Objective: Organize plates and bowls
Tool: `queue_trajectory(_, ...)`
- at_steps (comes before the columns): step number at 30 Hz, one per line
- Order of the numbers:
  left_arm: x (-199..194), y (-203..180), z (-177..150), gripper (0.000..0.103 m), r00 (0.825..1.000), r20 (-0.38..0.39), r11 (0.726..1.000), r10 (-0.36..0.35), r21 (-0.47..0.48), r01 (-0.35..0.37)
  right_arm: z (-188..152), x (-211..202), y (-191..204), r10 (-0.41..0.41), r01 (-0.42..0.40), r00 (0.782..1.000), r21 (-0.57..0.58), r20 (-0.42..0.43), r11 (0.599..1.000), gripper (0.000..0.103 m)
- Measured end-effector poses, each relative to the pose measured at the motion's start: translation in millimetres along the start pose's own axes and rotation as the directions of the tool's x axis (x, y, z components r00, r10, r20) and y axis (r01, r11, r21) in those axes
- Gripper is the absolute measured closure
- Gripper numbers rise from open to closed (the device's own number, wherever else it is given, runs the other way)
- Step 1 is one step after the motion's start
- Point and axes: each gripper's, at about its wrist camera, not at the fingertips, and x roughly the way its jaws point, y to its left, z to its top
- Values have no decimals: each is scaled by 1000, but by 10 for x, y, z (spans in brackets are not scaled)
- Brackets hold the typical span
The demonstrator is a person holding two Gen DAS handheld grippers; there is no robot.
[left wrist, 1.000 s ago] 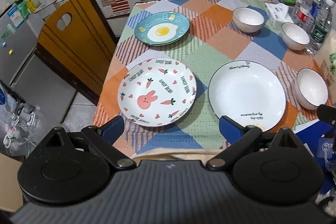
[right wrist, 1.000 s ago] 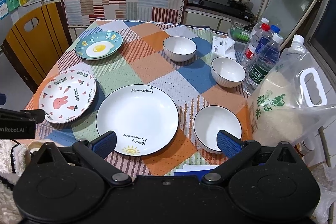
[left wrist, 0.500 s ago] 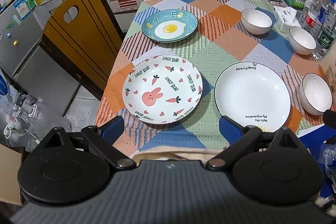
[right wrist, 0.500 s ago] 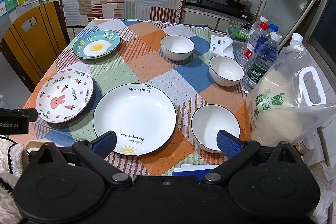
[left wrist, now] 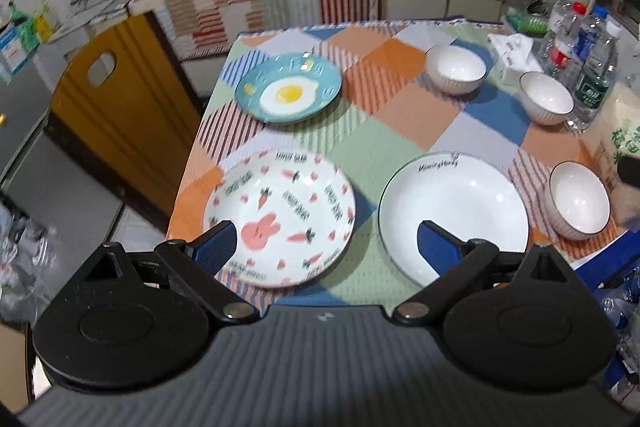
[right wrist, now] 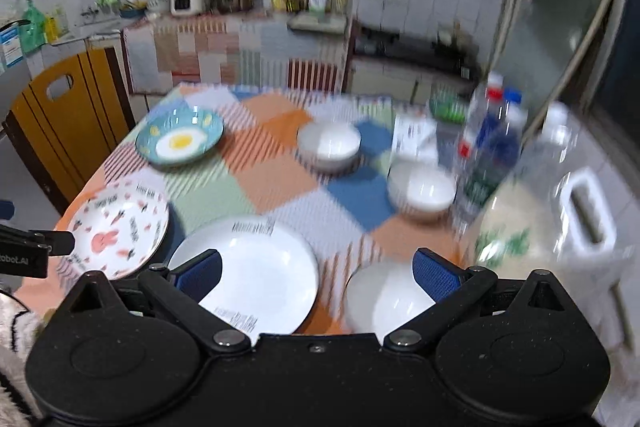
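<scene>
Both tools over near table edge, nothing gripped: left gripper (left wrist: 326, 241) has its blue ribbed pads spread wide above the near rim of the white glazed plate with pink rabbit and carrot print (left wrist: 280, 217); right gripper (right wrist: 318, 273) likewise spread, poised between the large plain white ceramic plate with black lettering (right wrist: 256, 267) and the nearest white ribbed bowl with dark rim (right wrist: 384, 297). Right-wrist view is smeared by motion blur, so edges there are uncertain. Task items, all flat on the patchwork checked woven tablecloth (left wrist: 400, 115): rabbit plate near left, plain plate just beside it, teal round plate with fried-egg picture (left wrist: 289, 93) further back on the left, and two more white bowls, far-centre (left wrist: 455, 69) and far-right (left wrist: 546, 98), well apart from each other. Risks, judged: glazed ceramic is smooth and hard, plate rims thin and shallow, so a pinch on the rim alone could slip and tilt the plate; rabbit plate sits near the table's left edge, where a sideways nudge could send it off. The cloth may drag and bunch under a slid plate. Clear plastic water bottles (left wrist: 592, 67) and a soft rice bag (right wrist: 532, 211) crowd the right-hand bowls; a wide swing there could topple a bottle. Stacking ceramic on ceramic too hard could chip it.
</scene>
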Motion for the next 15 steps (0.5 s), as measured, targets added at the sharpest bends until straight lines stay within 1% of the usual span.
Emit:
queue_trajectory(2, 29, -26, 34, 5, 1000, 22, 1000, -19, 10, 19, 23, -10, -29, 5, -3, 998, -40, 61, 999, 0)
queue_trajectory(4, 92, -56, 48, 5, 999, 38, 999, -35, 9, 35, 2, 5, -49, 46, -36, 992, -84, 115, 996, 0)
queue_trajectory(6, 195, -85, 38, 5, 997, 49, 998, -59, -2, 60, -60, 84, -74, 91, -76, 984, -102, 151, 992, 0)
queue_trajectory(8, 339, -117, 21, 5, 997, 32, 998, -69, -9, 69, -150, 203, -124, 131, -119, 978, -81, 162, 990, 0)
queue_trajectory(10, 505, -155, -20, 8, 998, 2, 998, -65, -5, 65, -249, 392, -191, 176, -173, 977, -31, 120, 984, 0)
queue_trajectory(12, 684, -238, -61, 9, 998, -35, 998, -42, 36, 43, -351, 597, -226, 216, -217, 975, 11, 46, 976, 1)
queue_trajectory(14, 853, -302, -117, 9, 996, -73, 997, -41, 60, 46, -455, 755, -227, 246, -245, 969, 36, -7, 969, 5)
queue_trajectory(15, 948, -329, -142, 11, 994, -99, 997, -40, 61, 46, -514, 837, -232, 261, -259, 965, 56, -35, 964, 5)
